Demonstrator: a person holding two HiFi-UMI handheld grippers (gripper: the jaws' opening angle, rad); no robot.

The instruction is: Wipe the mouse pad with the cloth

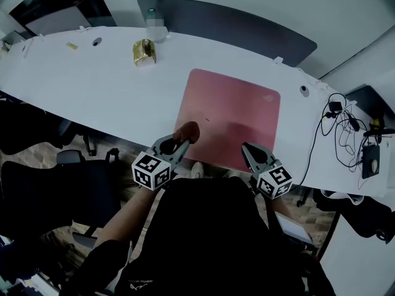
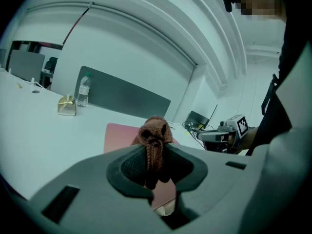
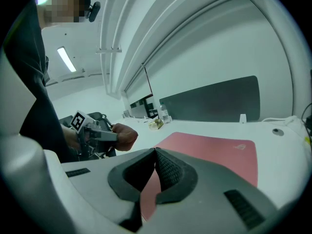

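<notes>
Head view is showing one pink pad [image 1: 231, 119] lying on the table [image 1: 92, 85]. The left gripper [image 1: 181, 142] is pinching one bunched brown cloth [image 1: 187, 131] at the pad's near left corner, perhaps touching it. The right gripper [image 1: 249, 150] is hanging at the pad's near edge, its jaws pressing together on nothing.

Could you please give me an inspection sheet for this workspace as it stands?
Surface: white desk.
Job's things: pink mouse pad flat on desk; brown knitted cloth over its near left corner.
Clutter: gold packet, water bottle, far left.
Grippers: left tongs shut on cloth; right tongs shut, empty.
Cables: tangle at desk's right end.
Surroundings: grey divider panel behind; dark chairs left.
</notes>
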